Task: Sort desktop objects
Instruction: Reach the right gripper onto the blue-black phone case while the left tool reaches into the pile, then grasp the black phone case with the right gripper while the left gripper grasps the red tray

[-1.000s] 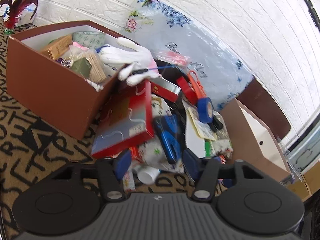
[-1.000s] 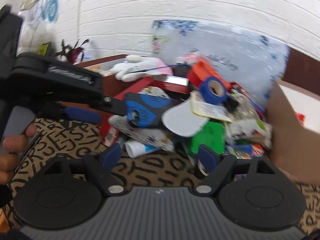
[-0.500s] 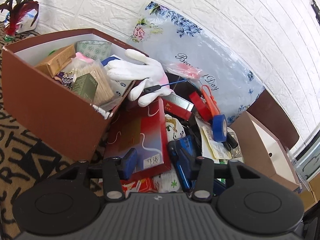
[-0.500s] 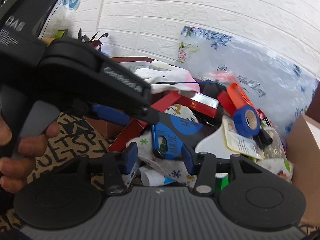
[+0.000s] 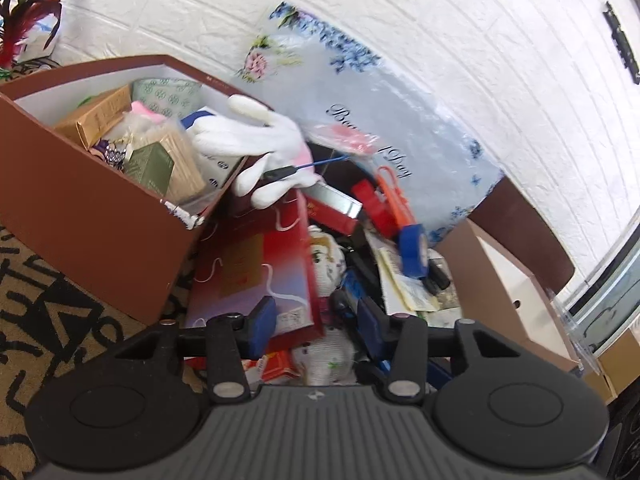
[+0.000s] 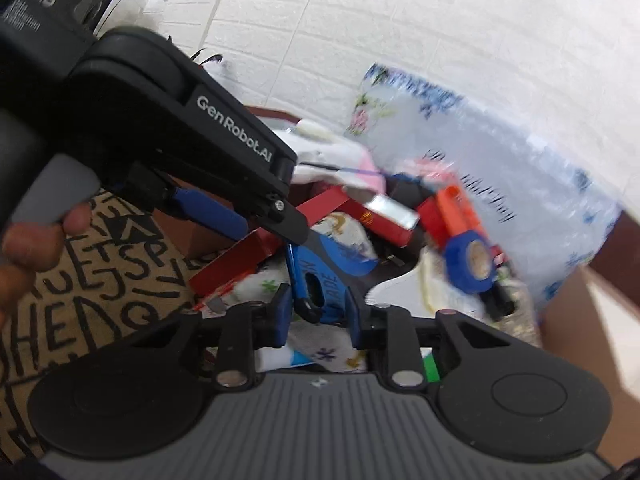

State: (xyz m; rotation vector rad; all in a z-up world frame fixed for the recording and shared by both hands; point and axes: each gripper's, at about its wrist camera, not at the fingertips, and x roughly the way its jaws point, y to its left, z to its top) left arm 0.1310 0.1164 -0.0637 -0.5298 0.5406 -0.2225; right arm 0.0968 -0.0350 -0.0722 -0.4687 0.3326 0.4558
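While my right gripper (image 6: pixel 316 314) is closing, the blue tool (image 6: pixel 320 280) sits between its pads at the near edge of the pile, and I cannot tell whether the pads press on it yet. To do this well I want them squared on the tool's narrow body, not on its loose black loop, and I want a firm hold before I lift.

My left gripper (image 5: pixel 316 322) is closing more slowly, half-wide, around the near corner of the red box (image 5: pixel 256 268). From its own view the left pad lies over the box face, but I cannot tell whether either pad presses on it. In the right view one of its fingers (image 6: pixel 290 226) reaches across, just above the blue tool, so I judge the main risk is the two grippers fouling each other. I would keep the left one steady.

Farther in, a blue tape roll (image 6: pixel 470 262) and orange scissors (image 5: pixel 394 204) lie right of the box; a straight lift should clear them.

Far left stands the brown bin (image 5: pixel 80 216), already well filled, with a white glove (image 5: pixel 260 140) draped over its right rim. Far right is the other carton (image 5: pixel 516 292).
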